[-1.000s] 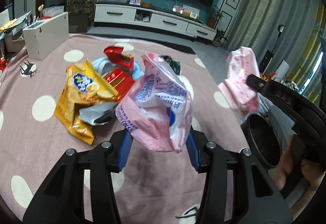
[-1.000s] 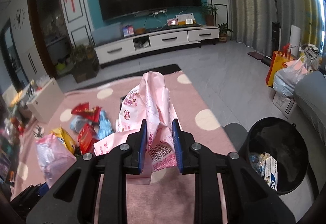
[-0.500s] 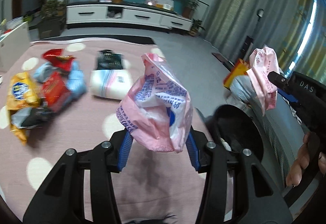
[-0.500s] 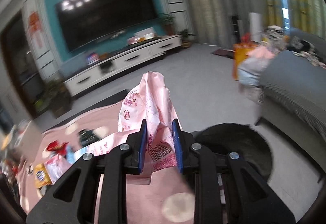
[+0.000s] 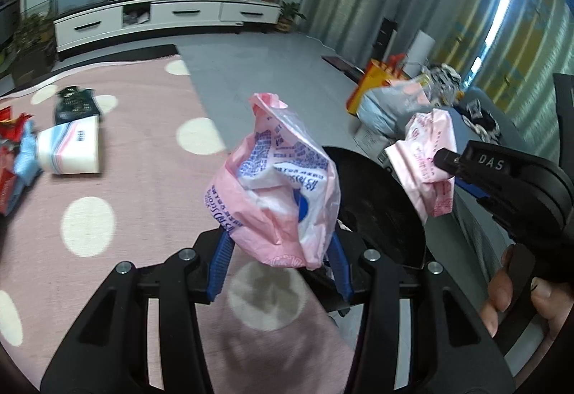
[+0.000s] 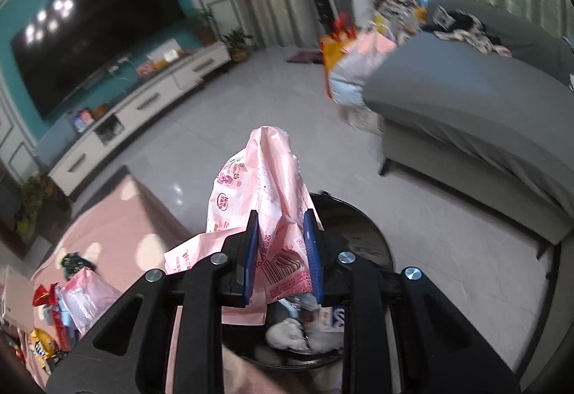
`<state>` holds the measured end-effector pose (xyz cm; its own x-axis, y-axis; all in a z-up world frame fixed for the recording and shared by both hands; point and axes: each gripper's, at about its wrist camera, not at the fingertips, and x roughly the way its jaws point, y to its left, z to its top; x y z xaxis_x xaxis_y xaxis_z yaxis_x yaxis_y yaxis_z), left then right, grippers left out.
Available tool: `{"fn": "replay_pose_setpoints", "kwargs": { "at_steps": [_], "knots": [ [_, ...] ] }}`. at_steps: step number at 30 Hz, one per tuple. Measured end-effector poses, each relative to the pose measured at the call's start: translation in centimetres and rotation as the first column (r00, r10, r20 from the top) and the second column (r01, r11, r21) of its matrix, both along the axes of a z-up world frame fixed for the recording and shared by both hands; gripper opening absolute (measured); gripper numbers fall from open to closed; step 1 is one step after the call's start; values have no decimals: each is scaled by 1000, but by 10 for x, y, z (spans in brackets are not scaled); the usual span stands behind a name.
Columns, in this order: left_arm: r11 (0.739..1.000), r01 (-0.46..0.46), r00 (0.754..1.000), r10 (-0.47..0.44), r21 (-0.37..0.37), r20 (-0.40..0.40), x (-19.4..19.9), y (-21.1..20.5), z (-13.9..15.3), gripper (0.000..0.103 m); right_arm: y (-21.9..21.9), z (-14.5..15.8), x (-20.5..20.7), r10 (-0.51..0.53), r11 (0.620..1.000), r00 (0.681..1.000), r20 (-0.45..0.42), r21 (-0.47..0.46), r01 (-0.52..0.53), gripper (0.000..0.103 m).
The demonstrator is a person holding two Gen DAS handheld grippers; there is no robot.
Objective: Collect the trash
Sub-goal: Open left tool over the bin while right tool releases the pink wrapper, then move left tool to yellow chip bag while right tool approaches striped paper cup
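My left gripper (image 5: 280, 250) is shut on a crumpled pink and white plastic bag (image 5: 276, 193), held just left of the black trash bin (image 5: 380, 203). My right gripper (image 6: 281, 250) is shut on a pink printed wrapper (image 6: 265, 200) and holds it over the black bin (image 6: 362, 243), which has white and blue trash inside. The right gripper with its wrapper (image 5: 427, 160) also shows in the left wrist view, beyond the bin.
More trash lies on the pink dotted rug (image 5: 136, 150): a white tissue pack (image 5: 71, 150), a dark packet (image 5: 75, 101), red and blue wrappers (image 5: 14, 157). A grey sofa (image 6: 466, 107) and bags (image 6: 351, 64) stand right of the bin. A TV cabinet (image 5: 161, 17) is at the back.
Both grippers have swung right from the trash pile to the black bin, each still holding its pink item. The right gripper now hangs over the bin's opening.
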<state>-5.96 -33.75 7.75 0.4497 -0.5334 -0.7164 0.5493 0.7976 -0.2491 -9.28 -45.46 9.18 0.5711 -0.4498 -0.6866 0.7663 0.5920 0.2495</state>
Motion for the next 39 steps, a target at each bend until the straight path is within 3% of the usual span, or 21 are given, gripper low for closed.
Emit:
{"fn": "replay_pose_setpoints", "kwargs": {
  "at_steps": [7,22,25,26,30,33,39],
  "knots": [
    [996,83,995,-81,25,-54,1,-44,-25,49,-26,-27,-15,-56,992,998,-33,107,59,25],
    [984,173,981,-167,46,-101,-5,-83,-52,50,-48,-41,-27,-105,979,992,-70,166,116,27],
    [986,157,984,-152,47,-88,-7,-82,-49,61,-49,-41,-30,-119,978,990,-78,161,130,33],
    [987,155,985,-151,39,-86,-7,-81,-47,69,-49,-41,-29,-122,978,989,-81,159,134,34],
    [991,137,988,-136,3,-77,-7,-68,-39,86,-45,-36,-32,-141,978,988,-69,144,150,48],
    [992,122,990,-122,-7,-73,-5,-55,-33,90,-42,-30,-33,-137,980,990,-43,139,142,59],
    [999,22,999,-24,-45,-47,7,-3,-6,100,-26,-12,-26,-112,990,994,-11,81,112,71]
  ]
}}
